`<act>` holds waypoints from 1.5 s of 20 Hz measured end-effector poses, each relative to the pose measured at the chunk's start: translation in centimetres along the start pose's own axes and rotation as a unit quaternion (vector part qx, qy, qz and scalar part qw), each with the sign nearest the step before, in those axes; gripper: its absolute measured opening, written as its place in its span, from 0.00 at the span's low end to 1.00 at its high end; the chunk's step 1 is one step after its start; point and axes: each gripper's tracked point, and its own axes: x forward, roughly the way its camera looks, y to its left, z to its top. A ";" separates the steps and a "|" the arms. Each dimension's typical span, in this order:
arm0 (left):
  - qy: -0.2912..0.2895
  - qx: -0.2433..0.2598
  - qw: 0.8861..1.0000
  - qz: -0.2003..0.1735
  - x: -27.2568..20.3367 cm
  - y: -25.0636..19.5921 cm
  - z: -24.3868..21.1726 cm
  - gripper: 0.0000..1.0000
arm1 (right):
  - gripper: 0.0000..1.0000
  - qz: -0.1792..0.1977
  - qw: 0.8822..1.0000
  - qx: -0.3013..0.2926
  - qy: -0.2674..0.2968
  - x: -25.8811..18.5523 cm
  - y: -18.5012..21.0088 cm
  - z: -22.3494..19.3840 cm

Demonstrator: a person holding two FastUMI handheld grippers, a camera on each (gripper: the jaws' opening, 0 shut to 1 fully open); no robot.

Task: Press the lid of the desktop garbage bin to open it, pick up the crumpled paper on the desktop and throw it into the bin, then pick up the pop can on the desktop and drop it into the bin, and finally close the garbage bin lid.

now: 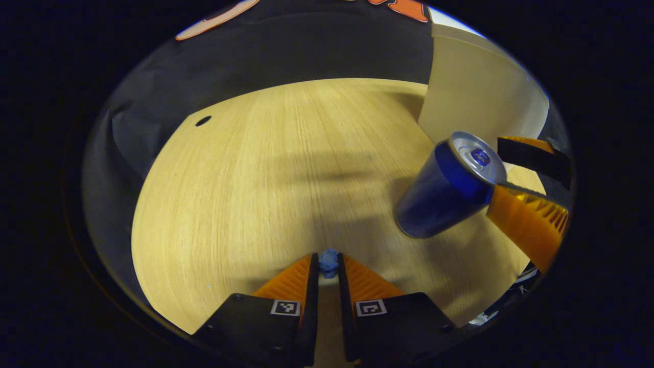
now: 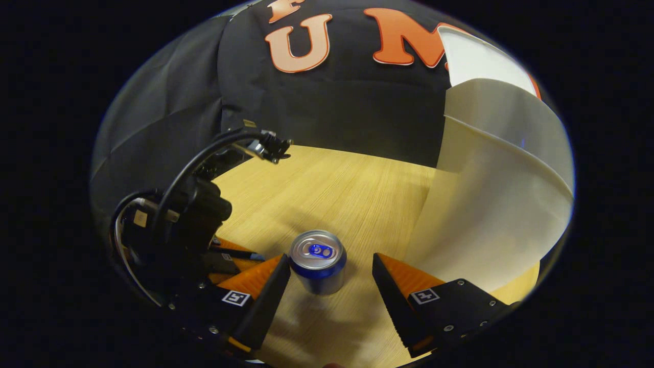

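- Right gripper (image 2: 331, 278) spread wide, fingers flanking the pop can (image 2: 318, 260) on both sides, not pressing on it.
- Pop can standing upright on the wooden desktop (image 2: 352, 189), between the open fingertips, tab end facing up.
- Garbage bin (image 2: 490, 204) rising just right of the right finger, pale wall close beside the can; whether lid up or down cannot tell.
- Left gripper (image 1: 327, 267) clenched on a small blue crumpled paper (image 1: 328, 262) pinched at the fingertips.
- Seen from the left gripper view, can off to its right, the other gripper's fingers straddling its top, bin behind.
- Left gripper's body and black cable (image 2: 191, 166) crowding left of the right gripper.
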 end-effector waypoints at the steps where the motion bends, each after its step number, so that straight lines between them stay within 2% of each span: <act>1: 0.000 0.002 1.000 -0.004 0.2 -0.1 0.0 0.25 | 0.98 0.004 1.000 -0.005 0.003 0.0 0.2 -0.2; 3: -0.007 0.002 1.000 0.008 -0.2 0.7 0.6 0.25 | 0.98 0.012 1.000 -0.006 0.005 0.1 0.5 -0.3; 4: -0.007 0.004 1.000 0.015 -0.5 0.6 0.3 0.17 | 0.98 0.014 1.000 -0.006 0.007 0.4 0.7 -0.4; 5: -0.019 0.009 1.000 0.017 -0.7 0.5 0.6 0.15 | 0.98 0.017 1.000 -0.007 0.008 0.6 0.8 -0.5; 9: -0.042 0.023 0.999 0.017 -3.3 -0.9 2.9 0.16 | 0.98 0.025 0.999 -0.011 0.016 1.5 1.4 -0.9; 17: -0.069 -0.024 0.997 0.038 -12.7 -0.2 10.4 0.17 | 0.98 0.036 0.999 -0.025 0.032 3.5 2.1 -2.0; 18: -0.073 -0.028 0.996 0.041 -14.4 1.0 9.9 0.17 | 0.98 0.035 0.998 -0.025 0.034 3.8 2.1 -2.1; 19: -0.077 -0.032 0.995 0.046 -13.7 0.8 9.6 0.17 | 0.98 0.033 0.998 -0.025 0.037 3.7 2.0 -2.3; 22: -0.092 -0.040 0.993 0.055 -16.5 2.0 10.7 0.17 | 0.98 0.029 0.998 -0.026 0.047 4.2 1.9 -2.7; 24: -0.105 -0.042 0.992 0.063 -18.0 2.5 11.4 0.18 | 0.94 0.026 0.998 -0.020 0.051 4.1 1.7 -2.8; 25: -0.113 -0.044 0.990 0.068 -18.4 2.7 11.9 0.18 | 0.81 0.024 0.998 -0.015 0.053 4.1 1.4 -2.6; 30: -0.152 -0.041 0.984 0.086 -19.2 4.8 13.0 0.16 | 0.79 0.013 0.999 -0.017 0.050 3.4 1.2 -1.4</act>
